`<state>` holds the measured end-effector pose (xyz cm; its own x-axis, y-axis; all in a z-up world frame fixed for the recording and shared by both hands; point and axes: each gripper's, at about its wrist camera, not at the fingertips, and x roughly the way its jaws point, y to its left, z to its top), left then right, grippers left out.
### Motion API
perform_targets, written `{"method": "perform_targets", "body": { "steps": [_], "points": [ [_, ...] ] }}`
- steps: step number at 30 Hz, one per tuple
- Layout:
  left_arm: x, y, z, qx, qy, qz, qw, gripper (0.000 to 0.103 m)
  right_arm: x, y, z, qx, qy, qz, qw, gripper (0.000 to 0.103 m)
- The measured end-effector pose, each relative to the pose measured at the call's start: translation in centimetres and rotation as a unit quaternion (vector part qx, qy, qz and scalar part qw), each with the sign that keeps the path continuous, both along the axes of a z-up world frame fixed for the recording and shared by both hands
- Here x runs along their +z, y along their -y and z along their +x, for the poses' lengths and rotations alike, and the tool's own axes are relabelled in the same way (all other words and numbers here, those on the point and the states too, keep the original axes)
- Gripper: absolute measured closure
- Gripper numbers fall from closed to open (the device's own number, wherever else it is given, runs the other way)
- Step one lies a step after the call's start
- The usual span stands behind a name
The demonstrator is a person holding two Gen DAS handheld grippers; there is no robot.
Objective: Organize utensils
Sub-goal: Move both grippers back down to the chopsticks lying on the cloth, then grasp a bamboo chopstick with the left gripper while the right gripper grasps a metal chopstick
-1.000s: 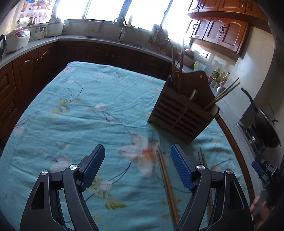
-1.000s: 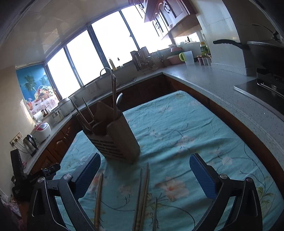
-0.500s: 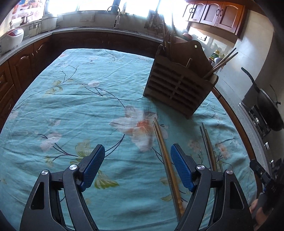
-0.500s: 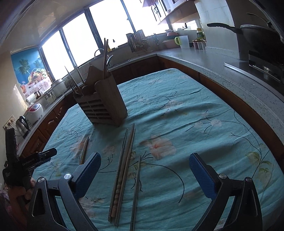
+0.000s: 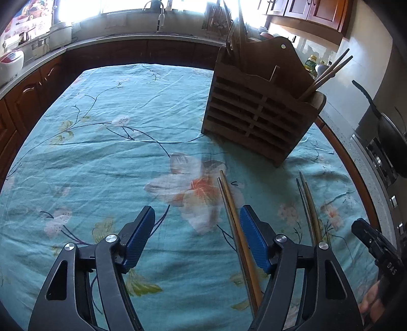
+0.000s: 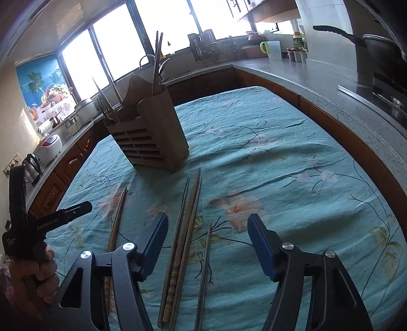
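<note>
A slatted wooden utensil holder stands on the teal floral tablecloth, with chopsticks sticking out of its top; it also shows in the right wrist view. My left gripper is open and empty above the cloth; a wooden chopstick pair lies just inside its right finger. More chopsticks lie further right. My right gripper is open and empty over a bundle of chopsticks and a single metal one. Another pair lies to its left.
Kitchen counters wrap around the table, with a wok on a stove at the right, a sink with tap at the back and a rice cooker at the left. The tablecloth stretches right of the chopsticks.
Both grippers have dropped lower and closer to the cloth. The right gripper now sits over the chopstick bundle. The left gripper's right finger has come up beside the wooden pair. Both stay open.
</note>
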<state>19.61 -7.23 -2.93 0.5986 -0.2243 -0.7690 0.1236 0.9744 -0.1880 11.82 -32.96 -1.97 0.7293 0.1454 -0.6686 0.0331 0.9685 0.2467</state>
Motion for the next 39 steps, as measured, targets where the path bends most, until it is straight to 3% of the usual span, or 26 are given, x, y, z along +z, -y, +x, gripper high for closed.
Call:
{"method": "perform_targets", "body": {
  "steps": [7, 10, 16, 21, 23, 29, 39],
  "points": [
    [-1.6, 1.3, 2.3, -0.012, -0.024, 0.015, 0.9995, 0.046, -0.8, -2.2, 3.0, 0.045, -0.022, 0.004, 0.999, 0.070],
    [-2.3, 1.8, 3.0, -0.020, -0.034, 0.019, 0.9991, 0.051, -1.4, -2.9, 4.7, 0.058, -0.035, 0.002, 0.998, 0.075],
    [-2.7, 2.8, 3.7, -0.029, -0.026, 0.046, 0.9982, 0.053, -3.3, -3.6, 7.6, 0.070, -0.076, 0.000, 0.995, 0.079],
    [-2.7, 2.9, 3.8, -0.039, -0.021, 0.052, 0.9977, 0.053, -3.5, -3.2, 8.7, 0.067, -0.080, 0.001, 0.995, 0.079],
    [-2.7, 2.7, 3.7, -0.042, -0.023, 0.050, 0.9976, 0.058, -3.6, -3.2, 9.1, 0.067, -0.084, -0.001, 0.994, 0.080],
    [-2.7, 2.7, 3.5, -0.049, -0.023, 0.064, 0.9965, 0.062, -2.3, -3.7, 8.8, 0.076, -0.060, -0.002, 0.995, 0.081],
    [-2.8, 4.2, 3.7, -0.066, -0.016, 0.089, 0.9937, 0.062, -4.2, -4.6, 10.9, 0.076, -0.084, -0.027, 0.993, 0.086]
  ]
}}
